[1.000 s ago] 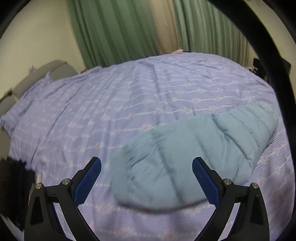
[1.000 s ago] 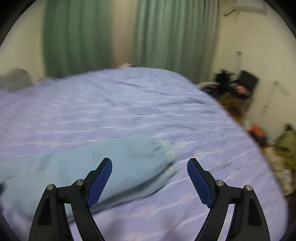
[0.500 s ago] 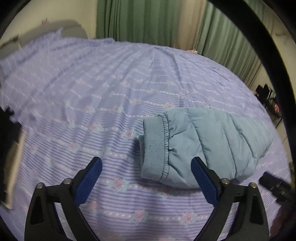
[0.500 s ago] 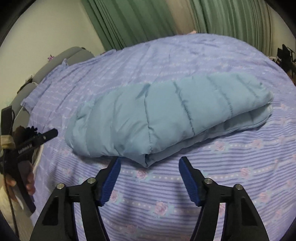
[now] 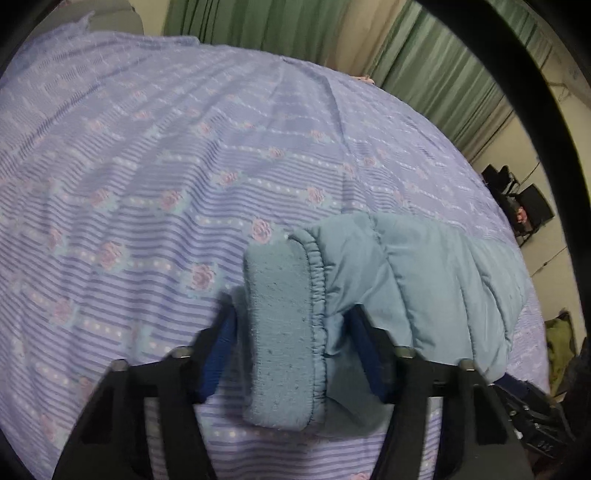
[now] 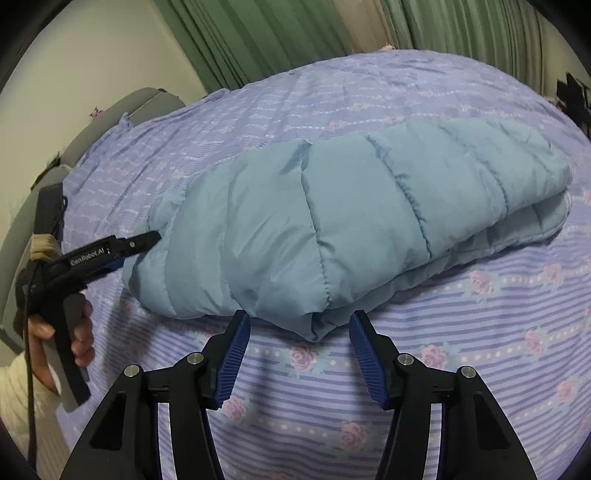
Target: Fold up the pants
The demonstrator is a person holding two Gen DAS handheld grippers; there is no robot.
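Observation:
The light blue quilted pants lie folded lengthwise on the purple flowered bedsheet. In the left wrist view, the ribbed cuff end sits between the blue pads of my left gripper, whose jaws have narrowed around it without visibly pinching it. My left gripper also shows in the right wrist view at the pants' left end. My right gripper is open, its fingertips just in front of the folded edge at the pants' middle, apart from the cloth.
Green curtains hang behind the bed. A grey headboard is at the left. Dark chairs and clutter stand on the floor beyond the bed's right side.
My left gripper moved forward onto the cuff end and its jaws narrowed around it. My right gripper came closer to the pants' folded edge, its jaws a little narrower.

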